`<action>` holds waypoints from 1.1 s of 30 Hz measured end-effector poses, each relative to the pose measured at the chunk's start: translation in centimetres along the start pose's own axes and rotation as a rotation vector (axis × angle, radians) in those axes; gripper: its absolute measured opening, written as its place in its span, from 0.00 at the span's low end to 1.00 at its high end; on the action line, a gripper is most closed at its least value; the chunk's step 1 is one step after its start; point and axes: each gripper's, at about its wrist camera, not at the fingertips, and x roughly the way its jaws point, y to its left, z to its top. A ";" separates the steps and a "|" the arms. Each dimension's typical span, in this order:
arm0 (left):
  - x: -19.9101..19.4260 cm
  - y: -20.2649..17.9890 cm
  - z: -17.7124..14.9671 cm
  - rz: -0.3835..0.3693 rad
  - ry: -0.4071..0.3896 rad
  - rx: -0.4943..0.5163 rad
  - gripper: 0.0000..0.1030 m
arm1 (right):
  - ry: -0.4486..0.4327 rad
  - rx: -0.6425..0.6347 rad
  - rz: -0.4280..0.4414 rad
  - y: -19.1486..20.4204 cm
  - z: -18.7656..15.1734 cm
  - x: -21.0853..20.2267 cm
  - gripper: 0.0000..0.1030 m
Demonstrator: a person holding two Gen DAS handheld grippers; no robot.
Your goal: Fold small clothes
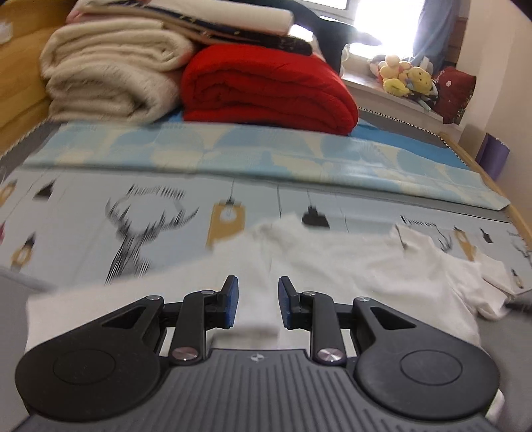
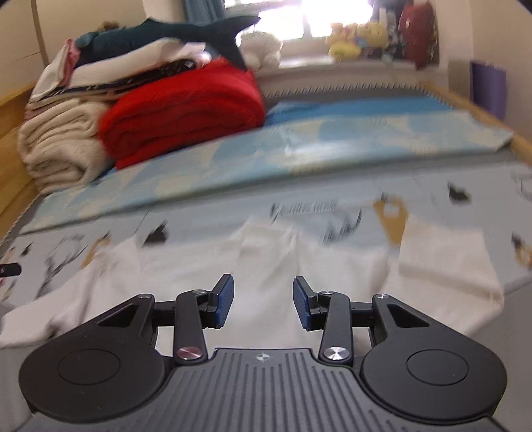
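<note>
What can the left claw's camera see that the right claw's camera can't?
Only the left wrist view shows the left claw, open above the white shirt, and a clear deer drawing on the bed sheet.

Only the right wrist view shows the right claw, also open, and the dark shark plushie lying on top of the pile.

Both show the white shirt spread out, the folded red blanket beside the cream blanket, the yellow stuffed toys by the window, and a purple bin.
</note>
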 end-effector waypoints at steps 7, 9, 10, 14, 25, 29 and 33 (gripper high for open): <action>-6.5 3.1 -6.0 0.039 0.039 -0.052 0.33 | 0.314 -0.302 0.108 5.4 -11.1 -0.5 0.50; -7.0 3.7 -7.2 0.072 0.052 -0.015 0.36 | 0.325 -0.356 0.072 5.8 -12.9 -1.1 0.49; -7.1 4.0 -7.7 0.082 0.064 0.000 0.36 | 0.333 -0.358 0.085 5.6 -13.5 -1.7 0.37; -7.0 5.9 -9.1 0.078 0.126 0.012 0.36 | 0.355 -0.407 0.178 4.4 -14.1 -5.5 0.20; -4.7 6.6 -11.8 -0.063 0.391 -0.007 0.57 | 0.363 -0.159 0.139 -3.9 -15.0 -11.1 0.29; -4.7 5.1 -12.2 -0.088 0.402 0.059 0.57 | 0.302 0.023 0.109 -6.7 -14.0 -11.6 0.34; -4.2 4.7 -12.2 -0.075 0.415 0.069 0.57 | 0.261 0.208 0.138 -8.9 -13.3 -11.4 0.42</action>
